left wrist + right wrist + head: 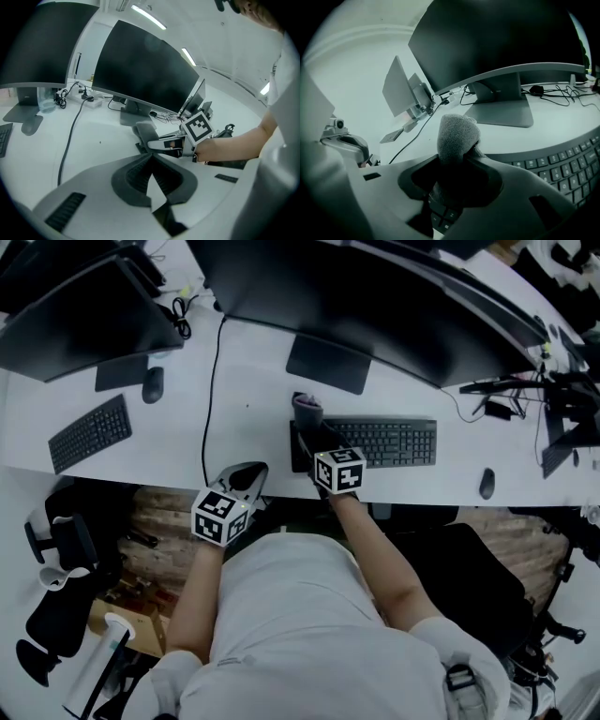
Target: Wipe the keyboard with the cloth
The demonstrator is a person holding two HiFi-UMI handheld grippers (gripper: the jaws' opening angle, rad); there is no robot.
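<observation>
Keyboard (389, 442) first. Lay flat on the white desk (253, 418), close to the near edge, long axis running left to right. Stretched rightward from the right gripper (307, 439), with only the left end under the jaws and nearly all the keys off to the right. Called, judging by that layout, for a sweep to the right along the key rows.

Right gripper next. Clamped part-way closed on the grey cloth (457, 136), bunched thickly between the jaws. Left a rounded wad of cloth standing up beyond the tips toward the far side, with the lower folds down against the leftmost keys, touching as far as could be told. Sat nearer the work than the other gripper, and already on it.

Left gripper (246, 480) last. Hung at the desk's near edge, left of the keyboard and apart from it. Showed jaws brought together at the tips, nothing between them. Seemed idle, with no part in the wipe for now.
</observation>
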